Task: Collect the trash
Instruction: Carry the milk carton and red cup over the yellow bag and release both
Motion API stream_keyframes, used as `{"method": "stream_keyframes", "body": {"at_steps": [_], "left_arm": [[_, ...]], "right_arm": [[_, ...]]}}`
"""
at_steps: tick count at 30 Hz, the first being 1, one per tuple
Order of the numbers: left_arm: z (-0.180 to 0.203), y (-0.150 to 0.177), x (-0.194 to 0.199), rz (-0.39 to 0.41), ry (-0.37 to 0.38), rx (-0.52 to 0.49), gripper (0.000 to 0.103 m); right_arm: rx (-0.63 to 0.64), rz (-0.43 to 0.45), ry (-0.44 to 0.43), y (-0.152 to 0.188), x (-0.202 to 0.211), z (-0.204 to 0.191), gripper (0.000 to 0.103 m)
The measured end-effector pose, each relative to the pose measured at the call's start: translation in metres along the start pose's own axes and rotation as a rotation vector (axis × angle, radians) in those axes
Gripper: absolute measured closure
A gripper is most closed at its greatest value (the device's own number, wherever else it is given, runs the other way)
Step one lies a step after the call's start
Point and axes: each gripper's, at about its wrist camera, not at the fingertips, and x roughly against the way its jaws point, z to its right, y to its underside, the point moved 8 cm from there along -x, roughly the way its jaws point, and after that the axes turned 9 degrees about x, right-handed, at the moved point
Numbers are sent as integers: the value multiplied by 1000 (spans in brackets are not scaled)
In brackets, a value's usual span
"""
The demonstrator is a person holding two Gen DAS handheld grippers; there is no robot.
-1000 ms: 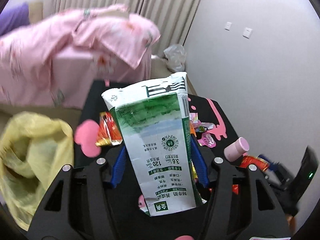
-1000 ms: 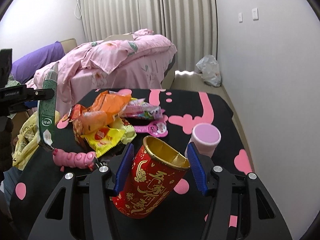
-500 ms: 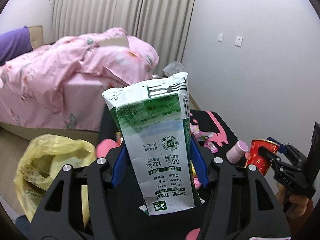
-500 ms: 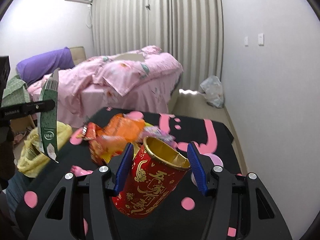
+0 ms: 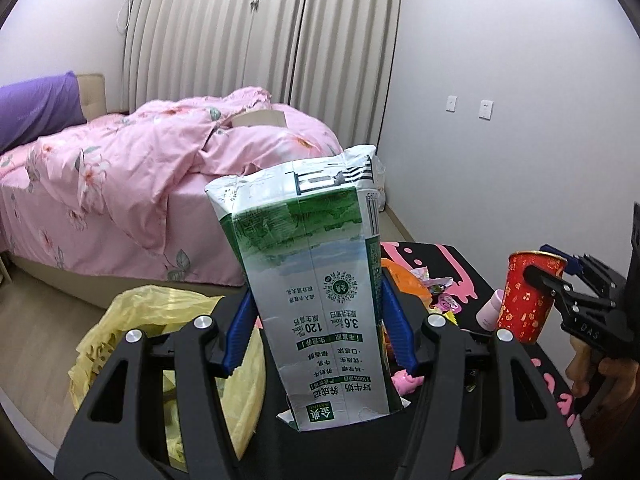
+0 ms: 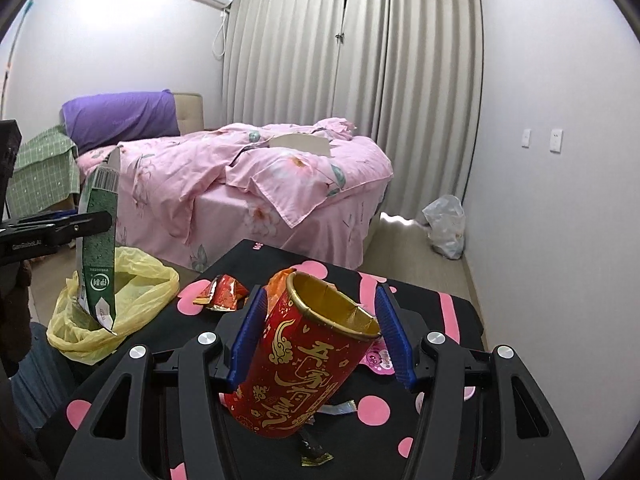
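Stock of the collecting round, taken from my own two hands. Left tongs (image 5: 316, 336): pinching a flattened green-and-white milk carton (image 5: 320, 292), its print upside down, carried upright in the air; in the right wrist view it hangs just above the mouth of the yellow trash bag (image 6: 120, 304). Right tongs (image 6: 320, 340): pinching a red paper cup with gold lettering (image 6: 308, 364), tilted, its gold rim open toward the bed, held clear above the bench (image 6: 452, 308). The bag itself: on the floor just beside the bench's left edge, between bench and pink bed (image 6: 256, 184), mouth slumped open; I cannot tell what already lies inside. Left on the bench, all to the right of the bag: a red foil wrapper (image 6: 224, 296) nearest the bag, an orange wrapper (image 5: 404, 284) mostly hidden behind cup and carton, small pink packets (image 5: 444, 304), a pink lidded pot (image 5: 490, 312), a scrap of gold foil (image 6: 316, 458) at the near edge. Standing of the task, as I judge it: two pieces lifted, neither yet dropped in; carton nearest to release, cup further from the bag; the loose wrappers all outstanding, so well under half done.
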Motion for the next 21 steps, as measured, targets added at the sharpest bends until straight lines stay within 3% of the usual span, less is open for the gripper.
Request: {"method": "stream_keyframes", "body": {"at_steps": [5,11,17,21], "left_arm": [[-10,6,0,28,-76,-65,49],[-80,-10,14,68,-204,24,49],[-158,-12,37,154,-324,110,49],[-191,4,35,144,-423,125,49]], "right_arm": [[18,-4,-3,-8,-4,-10,50],[22,16,-84,-31,-18,-40,49],[43,41,-248,-56,-57,-102,49],[73,61,-369,-74,-85,-150,49]]}}
